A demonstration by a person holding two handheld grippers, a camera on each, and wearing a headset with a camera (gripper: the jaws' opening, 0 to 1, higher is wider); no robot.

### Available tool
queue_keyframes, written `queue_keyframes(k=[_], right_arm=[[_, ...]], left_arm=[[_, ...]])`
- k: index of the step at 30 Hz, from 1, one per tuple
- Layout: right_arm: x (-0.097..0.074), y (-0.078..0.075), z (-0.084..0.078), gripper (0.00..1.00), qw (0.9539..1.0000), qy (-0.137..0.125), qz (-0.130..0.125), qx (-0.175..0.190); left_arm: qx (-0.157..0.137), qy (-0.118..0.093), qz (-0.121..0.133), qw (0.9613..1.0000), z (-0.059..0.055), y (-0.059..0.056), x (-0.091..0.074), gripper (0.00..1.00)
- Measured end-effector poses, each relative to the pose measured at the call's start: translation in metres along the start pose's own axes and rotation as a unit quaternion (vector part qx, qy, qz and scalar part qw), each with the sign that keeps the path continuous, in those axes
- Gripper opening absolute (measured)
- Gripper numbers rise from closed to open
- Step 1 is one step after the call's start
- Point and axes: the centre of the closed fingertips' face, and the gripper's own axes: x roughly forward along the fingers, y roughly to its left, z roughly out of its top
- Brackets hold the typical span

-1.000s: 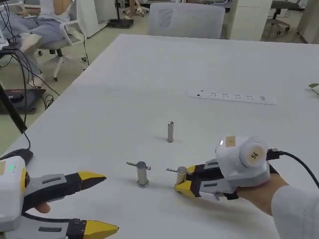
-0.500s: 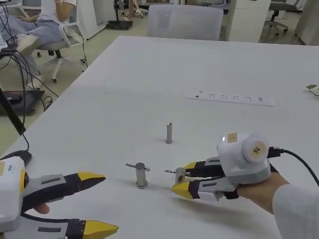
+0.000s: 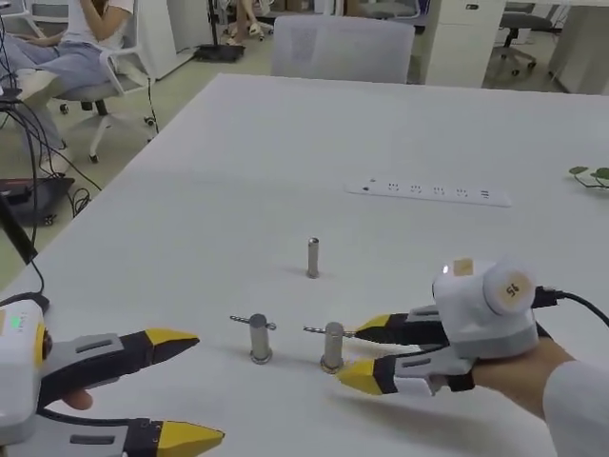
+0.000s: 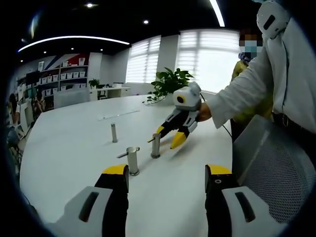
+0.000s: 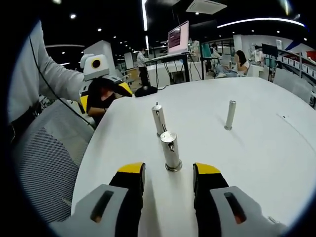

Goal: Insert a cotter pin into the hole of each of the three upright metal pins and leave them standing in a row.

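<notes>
Three upright metal pins stand on the white table [image 3: 238, 171]. The far pin [image 3: 312, 258] has a bare top. The near left pin [image 3: 259, 338] carries a cotter pin [image 3: 242, 320] through its top. The near right pin [image 3: 332, 346] also has a cotter pin [image 3: 315, 330] sticking out to the left. My right gripper [image 3: 360, 350] is open just right of that pin, clear of it, and its own view has the pin [image 5: 170, 150] ahead of the jaws. My left gripper [image 3: 186, 390] is open and empty at the near left, with all three pins [image 4: 132, 160] ahead of it.
A white power strip [image 3: 428, 192] lies flat beyond the pins. A grey chair [image 3: 343, 48] stands at the table's far edge. A plant leaf [image 3: 592, 175] shows at the right edge. A person sits at the far left, off the table.
My right gripper's jaws have spread apart and drawn back to the right, off the near right pin. The left gripper has held still. The head camera has shifted a little.
</notes>
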Motion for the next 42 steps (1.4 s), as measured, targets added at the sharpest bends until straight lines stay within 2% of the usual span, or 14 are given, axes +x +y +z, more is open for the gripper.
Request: queue_keyframes(k=[9,13,16,23,32,42], right_arm=[[-0.016,0.005,-0.008,0.48,0.9999,0.004,-0.001,0.010],[-0.022,0.003,-0.012,0.50,0.9998,0.006,-0.003,0.017],[-0.027,-0.004,-0.012,0.51,0.9997,0.008,-0.010,0.020],[-0.032,-0.030,0.004,0.50,0.9992,-0.005,-0.032,0.024],[-0.027,-0.061,0.028,0.48,0.9979,-0.026,-0.051,0.029],[-0.012,-0.076,0.048,0.42,0.9979,-0.025,-0.058,0.014]], left_arm=[[0.001,0.000,0.001,1.0000,0.000,-0.001,-0.002,0.62],[0.001,0.000,0.001,1.0000,0.001,0.000,-0.002,0.62],[0.002,-0.002,0.002,1.0000,0.002,0.000,-0.001,0.62],[0.004,-0.003,0.003,1.0000,0.004,0.000,-0.002,0.62],[0.001,0.001,0.005,1.0000,0.000,0.001,-0.005,0.61],[-0.002,0.000,0.010,0.9999,-0.001,0.003,-0.006,0.61]])
